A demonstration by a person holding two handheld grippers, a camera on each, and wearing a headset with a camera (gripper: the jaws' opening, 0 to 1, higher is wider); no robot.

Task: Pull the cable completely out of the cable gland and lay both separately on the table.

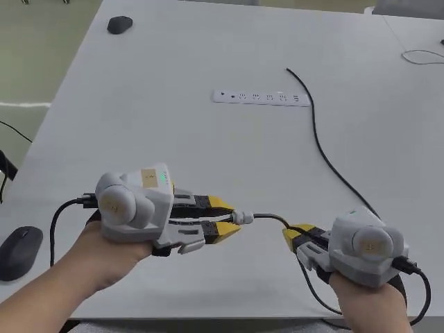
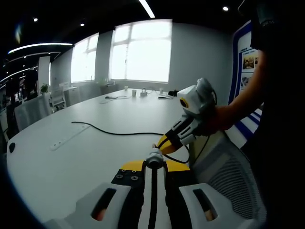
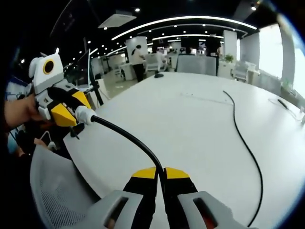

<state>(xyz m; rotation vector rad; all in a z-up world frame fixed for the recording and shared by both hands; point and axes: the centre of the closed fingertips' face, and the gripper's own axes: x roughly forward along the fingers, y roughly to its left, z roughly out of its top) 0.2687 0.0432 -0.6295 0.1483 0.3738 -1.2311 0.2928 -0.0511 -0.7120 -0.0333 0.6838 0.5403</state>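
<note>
**Two hand-held grippers hold a cable and its gland just above the tabletop**

The left hand-held gripper (image 1: 232, 217) is closed on a small white cable gland (image 1: 243, 218), which is pinched at the very tips of its yellow jaws. The left gripper view shows the cable gland (image 2: 154, 157) sticking out just past the jaw tips. A thin black cable (image 1: 272, 219) leaves the gland's far end. It arcs across the short gap to the right hand-held gripper (image 1: 293, 236), whose jaws are clamped on it. In the right gripper view the cable (image 3: 138, 140) rises from between the closed jaws and curves away to the gland in the other gripper. The cable is not yet out of the gland, and both are held off the white tabletop (image 1: 173, 139).

Beyond the right hand-held gripper, a long black cable lies across the tabletop. Whether it is the same one cannot be told. Well ahead of both grippers lies a white power strip (image 1: 261, 97), with a computer mouse (image 1: 119, 24) farther off.

The gland looks light, hard and smooth, so it is likely to twist or slip if held only at its rim. A hold across its body seems safer. The cable looks soft and bendy. Gripping it close to the gland and pulling straight along its axis should keep it from simply flexing.
</note>
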